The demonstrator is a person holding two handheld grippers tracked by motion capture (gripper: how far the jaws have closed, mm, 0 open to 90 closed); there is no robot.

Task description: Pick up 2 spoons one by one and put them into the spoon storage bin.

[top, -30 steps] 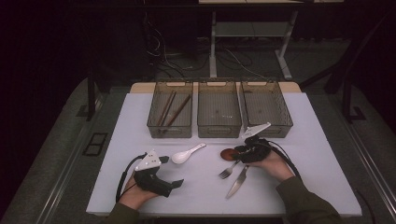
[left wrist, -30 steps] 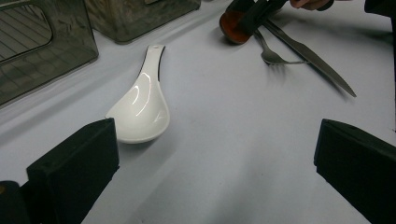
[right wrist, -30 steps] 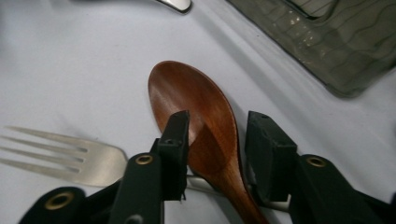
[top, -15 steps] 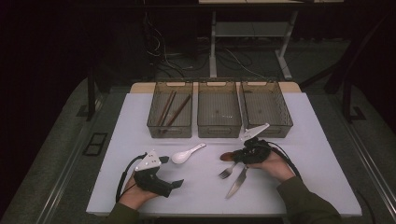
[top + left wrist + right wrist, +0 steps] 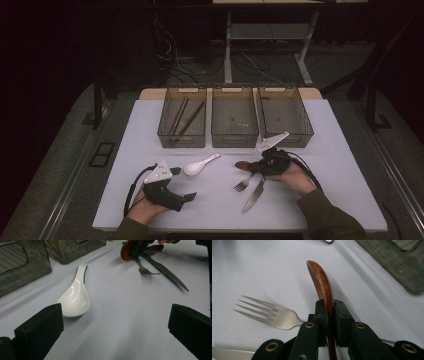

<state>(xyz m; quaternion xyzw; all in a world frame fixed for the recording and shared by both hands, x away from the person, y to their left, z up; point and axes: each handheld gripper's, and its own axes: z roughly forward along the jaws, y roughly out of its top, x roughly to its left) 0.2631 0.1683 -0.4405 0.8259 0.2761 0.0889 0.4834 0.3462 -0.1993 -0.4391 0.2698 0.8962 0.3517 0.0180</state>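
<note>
Two tongs are working here: the right tongs have just been closing and are now squeezing the brown spoon, which is lying on the worktop beside the fork. Left tongs are resting wide open near the white spoon. Lifting slowly and straight up is probably best, so the brown spoon is not slipping or bumping the fork.

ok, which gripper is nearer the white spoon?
Left. The left gripper sits open just below the white spoon, not touching it. The right gripper is farther off to the spoon's right, shut on the wooden spoon.
</note>
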